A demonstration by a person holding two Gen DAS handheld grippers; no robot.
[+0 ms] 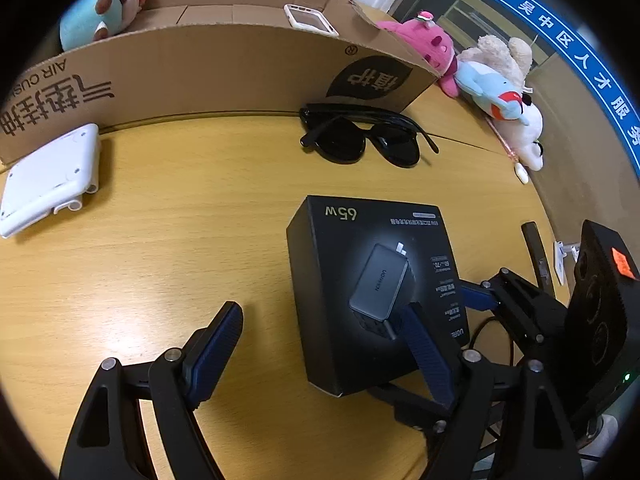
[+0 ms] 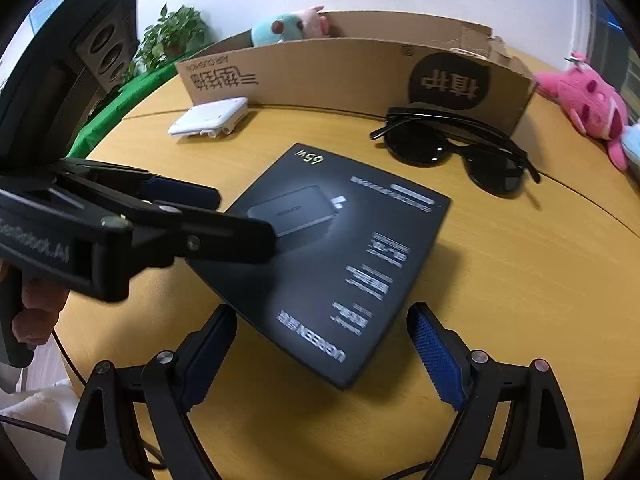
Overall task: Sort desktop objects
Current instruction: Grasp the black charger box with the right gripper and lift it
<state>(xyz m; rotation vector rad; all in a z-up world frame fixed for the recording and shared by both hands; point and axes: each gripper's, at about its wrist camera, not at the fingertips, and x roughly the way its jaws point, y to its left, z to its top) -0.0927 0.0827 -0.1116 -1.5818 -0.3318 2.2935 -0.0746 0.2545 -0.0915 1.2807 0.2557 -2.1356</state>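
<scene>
Currently the black charger box (image 2: 340,256) lies flat on the round wooden table (image 2: 520,280), near the middle, one corner toward the right gripper (image 2: 326,352). That gripper's jaws stand wide apart, released, with the box's near corner just inside the gap; its blue pads (image 2: 436,360) touch nothing. The left gripper (image 1: 320,340) is also spread wide and holds nothing: one finger sits over bare wood left of the box, the other overlaps the box's top face; contact cannot be told.

Edges: the cardboard box (image 2: 340,76) walls off the far side of the table. Black sunglasses (image 2: 456,148) lie just before its wall, apart from the charger box. A white flat device (image 2: 208,118) rests by the wall's left end. Pink plush toy (image 2: 588,96) sits at the far right rim.

Bare wood is open right of the charger box and between it and the white device.
</scene>
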